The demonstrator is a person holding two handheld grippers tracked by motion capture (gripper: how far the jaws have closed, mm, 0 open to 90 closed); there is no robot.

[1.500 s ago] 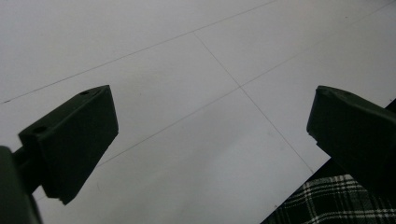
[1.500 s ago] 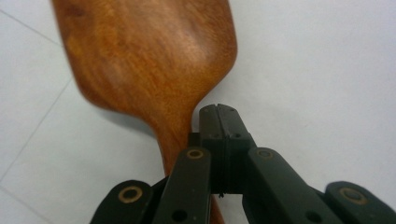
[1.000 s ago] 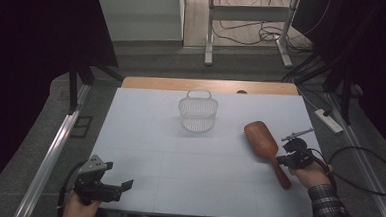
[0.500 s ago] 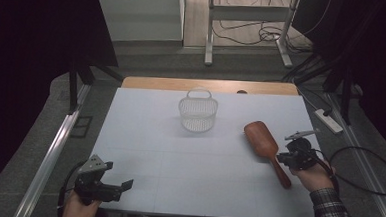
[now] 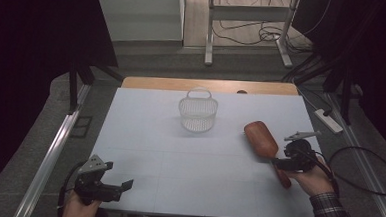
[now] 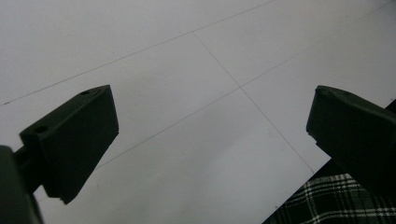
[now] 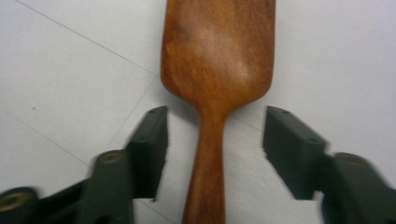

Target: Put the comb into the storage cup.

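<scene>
A brown wooden spoon point(image 5: 261, 138) lies flat on the white table point(image 5: 144, 136) at the right, its handle toward the person. My right gripper point(image 5: 277, 163) straddles that handle. In the right gripper view the spoon point(image 7: 217, 56) runs up the middle, and the right gripper point(image 7: 215, 140) has just been opening: the handle sits between the pads with a gap on each side. My left gripper point(image 5: 122, 187) rests at the front left corner. In its own view the left gripper point(image 6: 210, 126) stands open over bare table.
A white wire basket point(image 5: 197, 114) stands upright at the far middle of the table. A power strip point(image 5: 329, 120) and a looping cable point(image 5: 373, 168) lie on the floor to the right. A plaid sleeve point(image 6: 327, 205) shows at the table's near edge.
The right gripper's jaws have come apart from the spoon handle, and the hand has risen slightly. The spoon, the basket and the left gripper have stayed where they were.
</scene>
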